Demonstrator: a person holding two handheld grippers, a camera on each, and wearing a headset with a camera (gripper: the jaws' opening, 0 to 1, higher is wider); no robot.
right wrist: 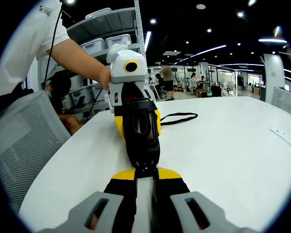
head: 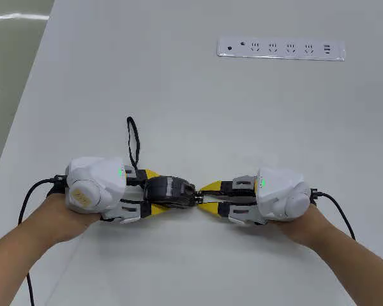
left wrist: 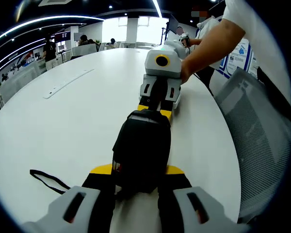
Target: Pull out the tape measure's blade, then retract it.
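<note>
Well beyond the tape measure [head: 169,190], a power strip [head: 281,49] lies flat.

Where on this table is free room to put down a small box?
Free: the bare table between the power strip and the tape measure, also left of the strap. Crowded: the near middle, where left gripper and right gripper meet on it.
</note>
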